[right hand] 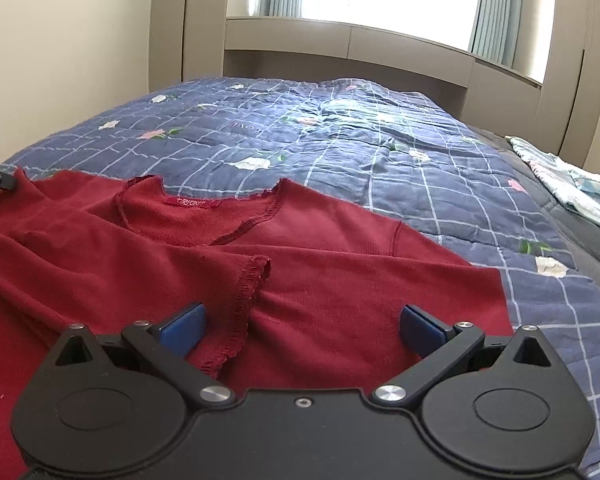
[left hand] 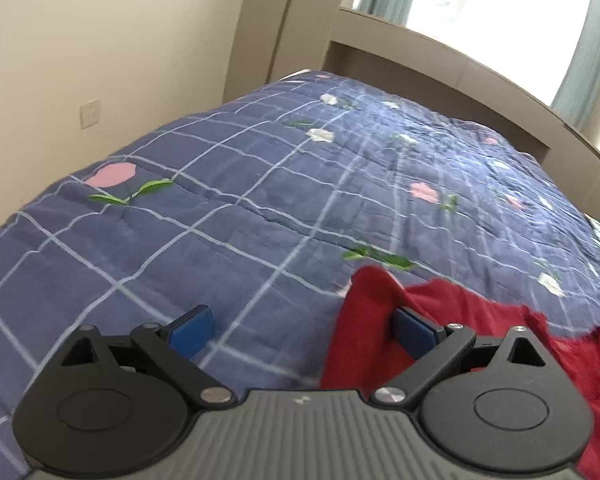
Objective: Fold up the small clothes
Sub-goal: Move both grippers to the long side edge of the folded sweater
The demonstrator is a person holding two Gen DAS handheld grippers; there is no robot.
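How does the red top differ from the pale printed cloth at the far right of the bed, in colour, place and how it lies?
The red top is one solid dark red; the pale printed cloth is light blue and white with a pattern. The red top lies spread wide just ahead of the right gripper, a sleeve folded across its body; the pale cloth lies bunched by the bed's far right edge. Both rest on the blue checked quilt, held by neither gripper.
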